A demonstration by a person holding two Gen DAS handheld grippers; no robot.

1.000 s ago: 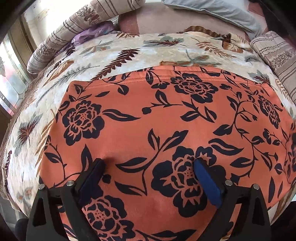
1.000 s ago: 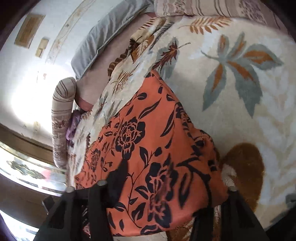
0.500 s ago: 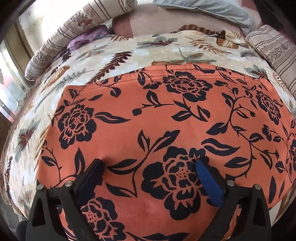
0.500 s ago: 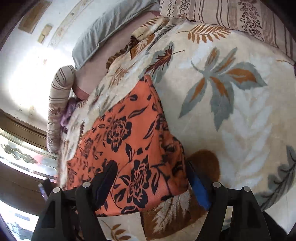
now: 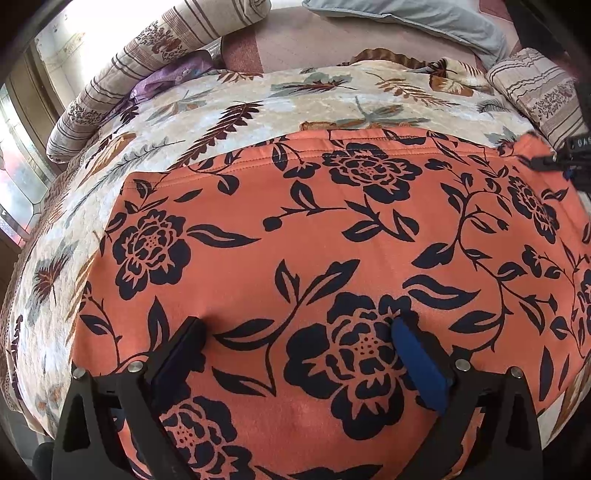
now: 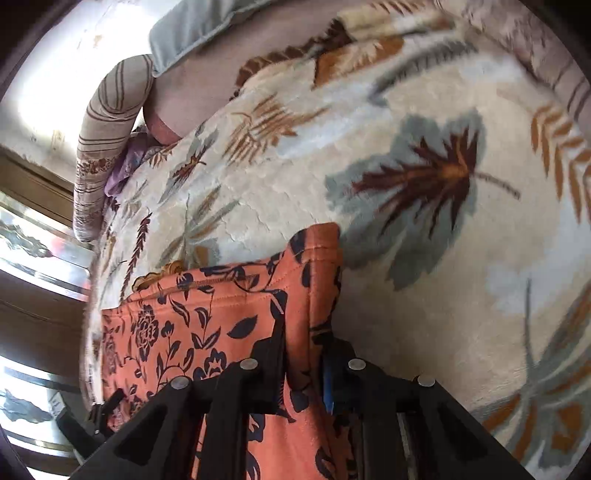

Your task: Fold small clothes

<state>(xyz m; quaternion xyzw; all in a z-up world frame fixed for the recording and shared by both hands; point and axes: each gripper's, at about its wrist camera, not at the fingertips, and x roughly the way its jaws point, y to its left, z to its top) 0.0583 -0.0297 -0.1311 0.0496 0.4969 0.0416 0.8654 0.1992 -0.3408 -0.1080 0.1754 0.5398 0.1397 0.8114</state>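
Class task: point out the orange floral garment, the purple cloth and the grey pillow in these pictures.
orange floral garment (image 5: 314, 236): left wrist view, flat middle.
purple cloth (image 5: 166, 79): left wrist view, top fold.
grey pillow (image 5: 406, 18): left wrist view, upper face.

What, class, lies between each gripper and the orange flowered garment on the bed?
Nothing visible. The left gripper is open, its fingers pressing straight onto the orange flowered garment. The right gripper is shut on a raised fold at the garment's corner. The leaf-print blanket lies beneath.
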